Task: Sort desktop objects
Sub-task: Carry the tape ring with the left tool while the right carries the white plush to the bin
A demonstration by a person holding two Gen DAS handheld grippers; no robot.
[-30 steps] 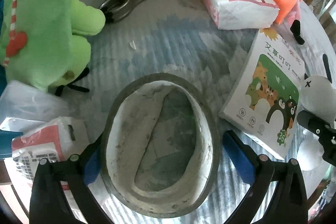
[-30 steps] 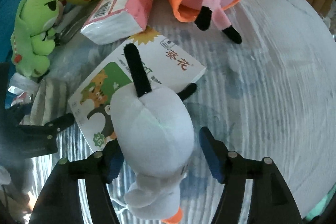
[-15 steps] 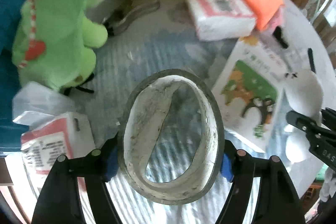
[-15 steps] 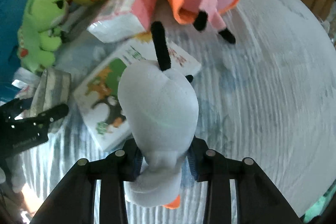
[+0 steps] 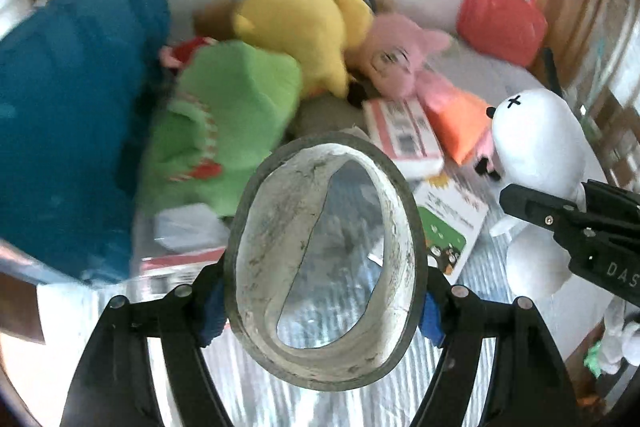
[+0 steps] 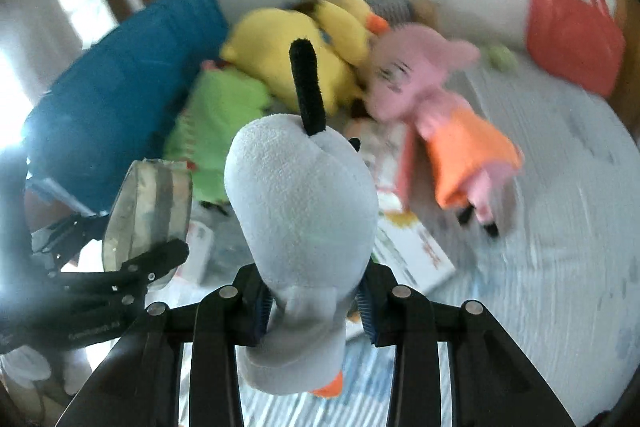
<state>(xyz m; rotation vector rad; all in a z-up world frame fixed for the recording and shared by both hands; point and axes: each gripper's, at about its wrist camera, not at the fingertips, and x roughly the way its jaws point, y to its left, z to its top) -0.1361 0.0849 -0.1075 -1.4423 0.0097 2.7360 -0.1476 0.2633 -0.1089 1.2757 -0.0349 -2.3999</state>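
My left gripper [image 5: 320, 307] is shut on a grey tape roll [image 5: 400, 259], squeezed oval and lifted off the striped cloth; it also shows in the right wrist view [image 6: 148, 215]. My right gripper [image 6: 314, 301] is shut on a white plush toy [image 6: 300, 203] with a black ear and an orange foot, held in the air. The same toy [image 5: 536, 143] and the right gripper's fingers [image 5: 560, 215] show at the right of the left wrist view.
On the cloth lie a green plush [image 5: 224, 123], yellow plush [image 5: 296, 31], pink plush in an orange dress [image 6: 432, 99], tissue packs [image 5: 404, 135], a printed white packet [image 5: 452, 227]. A blue cushion [image 5: 68, 115] stands left, a red bag [image 6: 572, 35] far right.
Both grippers rose from the cloth and tilted up, carrying the tape roll and the white plush. The left jaws closed tighter on the roll; the right jaws closed on the plush.
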